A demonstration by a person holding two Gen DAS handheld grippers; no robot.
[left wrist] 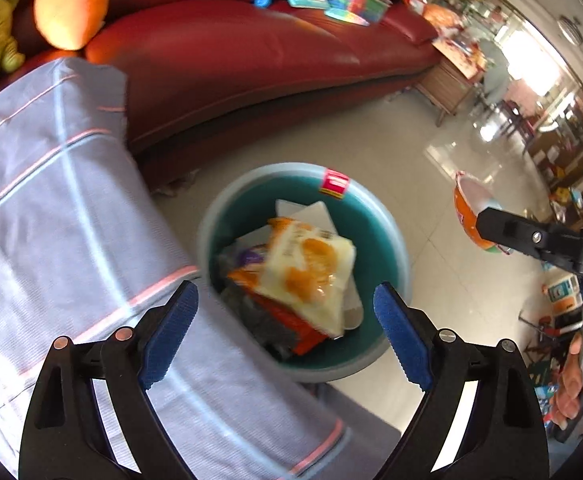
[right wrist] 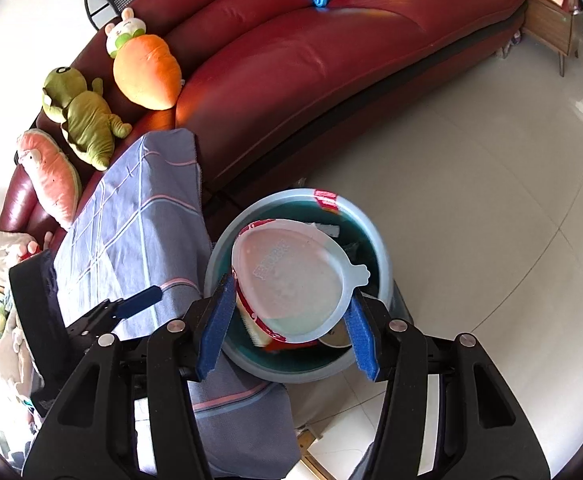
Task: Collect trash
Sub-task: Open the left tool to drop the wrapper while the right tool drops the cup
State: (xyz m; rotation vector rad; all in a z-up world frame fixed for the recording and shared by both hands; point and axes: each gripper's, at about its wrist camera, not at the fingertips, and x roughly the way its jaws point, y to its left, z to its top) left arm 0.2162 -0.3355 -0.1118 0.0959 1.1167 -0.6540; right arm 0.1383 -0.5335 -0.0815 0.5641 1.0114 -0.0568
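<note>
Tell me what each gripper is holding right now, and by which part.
The right gripper clamps an instant noodle bowl across its sides, just below the lidded rim, above the trash bin. The left gripper is open and holds nothing.

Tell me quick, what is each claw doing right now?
Left gripper: open, holding nothing, above the trash bin.
Right gripper: shut on the instant noodle bowl.

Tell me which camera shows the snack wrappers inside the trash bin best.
The left wrist view. It looks straight down into the trash bin, with the white and orange snack wrapper lying unobstructed on top of the pile. In the right wrist view, the instant noodle bowl held in the right gripper covers most of the bin's contents.
</note>
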